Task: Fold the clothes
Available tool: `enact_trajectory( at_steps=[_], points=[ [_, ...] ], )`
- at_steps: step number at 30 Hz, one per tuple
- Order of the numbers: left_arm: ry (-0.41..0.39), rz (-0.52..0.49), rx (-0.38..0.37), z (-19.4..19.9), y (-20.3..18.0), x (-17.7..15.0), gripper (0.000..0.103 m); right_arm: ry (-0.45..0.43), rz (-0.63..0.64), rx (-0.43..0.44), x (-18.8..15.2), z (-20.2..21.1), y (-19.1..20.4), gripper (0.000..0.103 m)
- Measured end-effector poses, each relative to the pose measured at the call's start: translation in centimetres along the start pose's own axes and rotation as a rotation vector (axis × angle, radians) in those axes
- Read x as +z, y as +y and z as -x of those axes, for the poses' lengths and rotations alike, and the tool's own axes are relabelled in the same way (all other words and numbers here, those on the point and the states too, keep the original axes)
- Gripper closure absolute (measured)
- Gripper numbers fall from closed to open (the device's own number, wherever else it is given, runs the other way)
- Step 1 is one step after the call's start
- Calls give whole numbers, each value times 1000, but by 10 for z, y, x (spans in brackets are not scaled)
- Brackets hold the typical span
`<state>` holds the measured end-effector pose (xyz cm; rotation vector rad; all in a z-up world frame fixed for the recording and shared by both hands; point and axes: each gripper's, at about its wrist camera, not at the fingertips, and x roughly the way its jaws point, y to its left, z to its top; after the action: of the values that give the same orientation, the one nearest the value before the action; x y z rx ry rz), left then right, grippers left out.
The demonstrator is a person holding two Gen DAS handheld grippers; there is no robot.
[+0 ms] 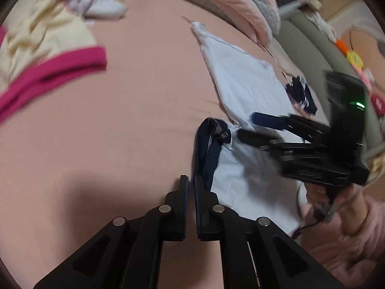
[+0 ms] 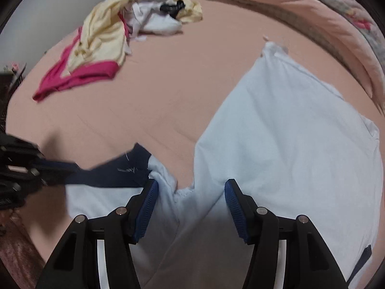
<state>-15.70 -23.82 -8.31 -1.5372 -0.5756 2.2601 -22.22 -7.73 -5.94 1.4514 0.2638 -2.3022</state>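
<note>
A light-blue garment lies spread on the pink bedsheet. It has a navy trim at its near corner. My left gripper is shut on that navy trim, which runs up from between its fingers to the pale cloth. In the right wrist view the left gripper pulls the trim out to the left. My right gripper stands open just over a notch in the garment's edge, with cloth below its blue pads but not pinched. It also shows in the left wrist view.
A heap of yellow, magenta and white clothes lies at the far left of the bed. A pink quilt is bunched along the far right edge. A small dark patterned item sits beside the garment. A pink-sleeved hand holds the right gripper.
</note>
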Motion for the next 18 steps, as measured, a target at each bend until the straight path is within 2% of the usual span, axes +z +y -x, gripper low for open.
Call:
enact_trajectory(
  at_steps=[2, 3, 5, 6, 7, 10, 13, 15, 18],
  points=[
    [-22, 64, 6, 4, -1, -10, 94, -30, -51, 23, -8, 20, -8, 45],
    [-32, 108, -4, 8, -3, -15, 89, -34, -70, 15, -13, 29, -13, 45],
    [-54, 150, -36, 13, -9, -24, 68, -30, -105, -6, -26, 43, -23, 45],
    [-62, 158, -48, 15, -14, -26, 43, -19, -125, 3, -35, 47, -27, 45],
    [-63, 164, -41, 16, -19, -28, 33, -6, -127, 5, -42, 47, -27, 45],
    [-83, 242, -33, 20, -25, -37, 33, 28, -114, -4, -65, 41, -23, 45],
    [-115, 318, -72, 17, -22, -46, 33, 34, -102, -13, -82, 40, -19, 45],
    [-74, 264, -25, -4, -25, -41, 33, 22, -107, -6, -88, 43, -18, 45],
    [-151, 197, -3, -9, -36, -27, 33, -1, -147, 22, -90, 55, -28, 45]
  ],
)
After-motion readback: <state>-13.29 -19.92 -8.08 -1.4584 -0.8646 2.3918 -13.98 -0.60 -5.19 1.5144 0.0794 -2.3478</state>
